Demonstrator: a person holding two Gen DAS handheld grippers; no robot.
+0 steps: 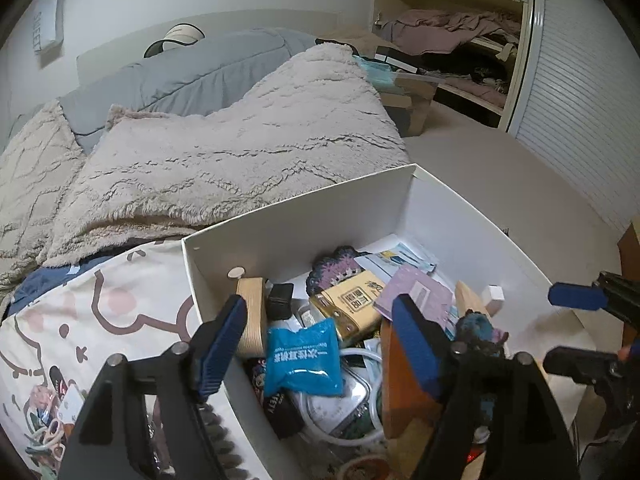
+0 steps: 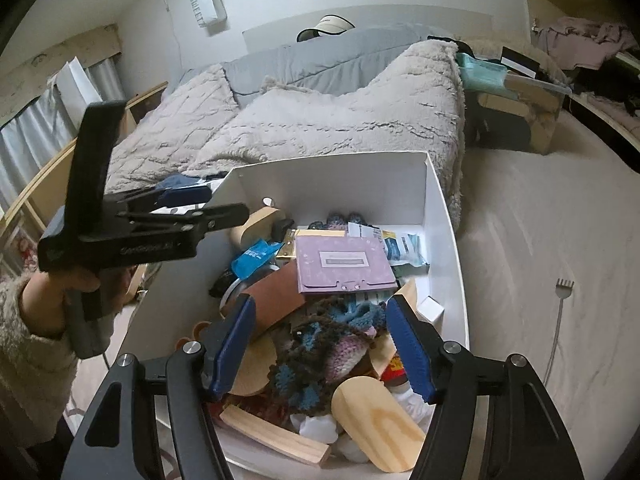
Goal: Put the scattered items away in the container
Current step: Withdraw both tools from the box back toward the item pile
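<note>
Blue ribbed pads line both tools: the right hand-held gripper (image 2: 324, 344) stands wide apart and empty above a soft crocheted blue, brown and pink yarn piece (image 2: 320, 354) lying on top of the pile, and the left hand-held gripper (image 1: 320, 344) is likewise open with nothing pinched, its fingers straddling the near wall of the white cardboard container (image 1: 304, 216).

Under the left one sits a blue plastic sachet (image 1: 304, 356) printed with white Chinese characters, too distorted to read reliably. It looks light, crinkly and slippery; a pinch across a sealed edge would probably hold best.

The yarn piece should squash and snag easily, so gripping its bulk seems safer. Pale wooden blocks (image 2: 378, 428) are stiff and smooth, probably best taken across their thin sides. A lilac card folder (image 2: 344, 264) looks flat and bendable.

Beyond the container, a hanging white paper bag (image 2: 206, 0) reads "SWEET".
</note>
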